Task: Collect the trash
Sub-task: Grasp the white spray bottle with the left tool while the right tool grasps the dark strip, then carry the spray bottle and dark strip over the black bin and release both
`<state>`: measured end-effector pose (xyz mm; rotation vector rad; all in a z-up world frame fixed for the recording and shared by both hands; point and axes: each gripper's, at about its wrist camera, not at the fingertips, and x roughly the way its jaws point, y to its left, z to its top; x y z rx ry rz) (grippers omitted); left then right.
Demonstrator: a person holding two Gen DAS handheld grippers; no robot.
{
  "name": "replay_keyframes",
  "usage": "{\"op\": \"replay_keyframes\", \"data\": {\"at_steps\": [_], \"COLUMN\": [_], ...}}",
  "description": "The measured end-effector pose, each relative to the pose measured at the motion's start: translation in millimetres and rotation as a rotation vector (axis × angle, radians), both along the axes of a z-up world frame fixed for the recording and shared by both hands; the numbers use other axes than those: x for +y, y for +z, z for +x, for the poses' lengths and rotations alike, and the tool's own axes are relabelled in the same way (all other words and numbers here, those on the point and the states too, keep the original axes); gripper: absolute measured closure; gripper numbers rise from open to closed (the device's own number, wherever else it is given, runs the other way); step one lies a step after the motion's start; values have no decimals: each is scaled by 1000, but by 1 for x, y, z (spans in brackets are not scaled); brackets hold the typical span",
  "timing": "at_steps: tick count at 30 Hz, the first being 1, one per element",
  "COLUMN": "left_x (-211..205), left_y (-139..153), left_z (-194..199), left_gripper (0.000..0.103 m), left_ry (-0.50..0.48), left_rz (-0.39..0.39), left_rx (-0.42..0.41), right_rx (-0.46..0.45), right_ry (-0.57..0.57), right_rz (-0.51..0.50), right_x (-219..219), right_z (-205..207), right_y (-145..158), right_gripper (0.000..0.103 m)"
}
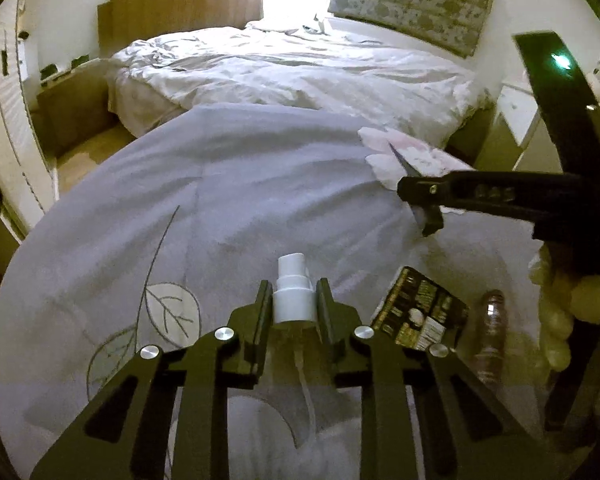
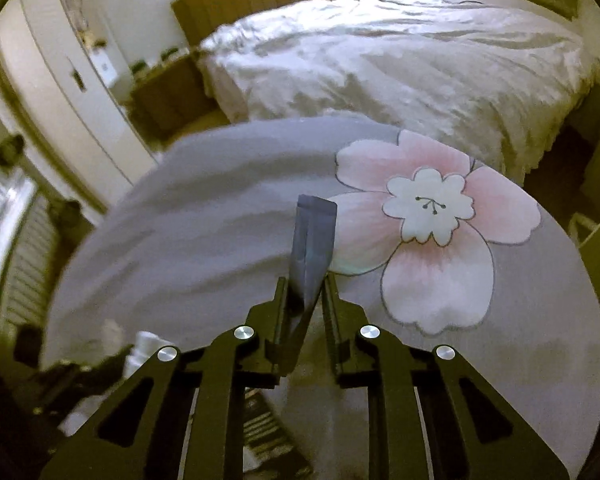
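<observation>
Below my tools spreads a grey quilt (image 1: 228,200) stitched with a leaf outline (image 1: 168,312) ahead-left of my left tool and a pink flower (image 2: 432,232) ahead-right of my right. On it, right of my left tool, lie a dark printed packet (image 1: 420,312) and a clear plastic bottle (image 1: 490,336) side by side.

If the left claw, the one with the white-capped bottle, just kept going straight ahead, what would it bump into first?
Probably nothing close: ahead of the left gripper and its spray bottle lies only the grey bedspread, seemingly below its line. The white bed beyond is the likely first contact, though depth is hard to judge.
</observation>
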<state>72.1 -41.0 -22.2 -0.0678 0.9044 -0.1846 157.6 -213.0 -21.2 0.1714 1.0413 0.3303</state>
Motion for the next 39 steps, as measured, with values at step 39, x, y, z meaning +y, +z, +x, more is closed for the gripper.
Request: {"op": "replay_keyframes", "data": {"at_steps": [39], "left_x": [-133], "left_y": [133], "left_z": [-43], "left_gripper": [81], "left_ry": [-289], "left_rz": [-127], "left_rx": [-260], "right_rx": [-287], "right_ry": [-439], "right_rz": [260], "right_x": [-239], "right_z": [-158], "right_y": [122], "right_gripper": [85]}}
